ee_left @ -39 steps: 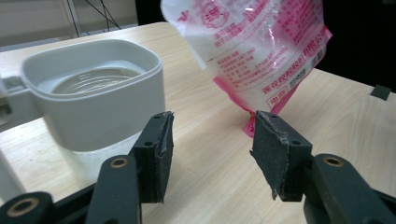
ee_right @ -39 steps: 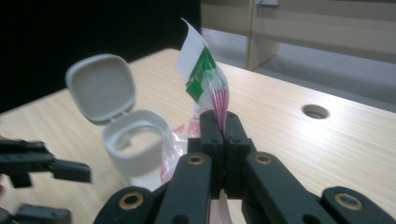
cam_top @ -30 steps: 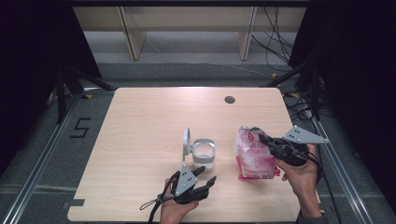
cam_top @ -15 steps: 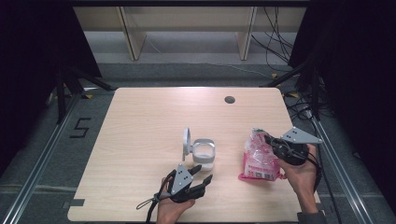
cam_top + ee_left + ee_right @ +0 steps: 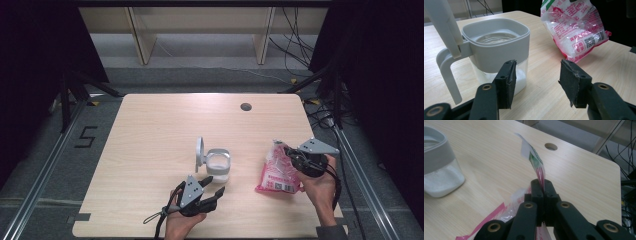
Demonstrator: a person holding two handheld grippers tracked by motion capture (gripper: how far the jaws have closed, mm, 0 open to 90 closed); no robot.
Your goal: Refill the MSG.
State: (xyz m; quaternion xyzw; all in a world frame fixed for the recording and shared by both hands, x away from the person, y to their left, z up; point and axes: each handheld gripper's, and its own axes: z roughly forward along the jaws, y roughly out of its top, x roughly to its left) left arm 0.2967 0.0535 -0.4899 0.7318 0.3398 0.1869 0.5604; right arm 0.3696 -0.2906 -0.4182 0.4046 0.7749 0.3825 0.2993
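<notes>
A clear container with a grey collar holds white powder, and its lid stands flipped up at the left. In the left gripper view the container is just beyond my left jaw. My left gripper is open near the table's front edge; its jaws have just opened a little further, with nothing between them. A pink bag of white granules hangs tilted at the right, its lower end on the table. My right gripper is shut on the bag's top edge.
The wooden table has a round cable hole at the back right. Shelving legs and cables lie on the floor beyond the table. Metal rails run along both sides.
My right gripper has sunk a little toward the table with the bag in it. The left hand has hardly moved.
</notes>
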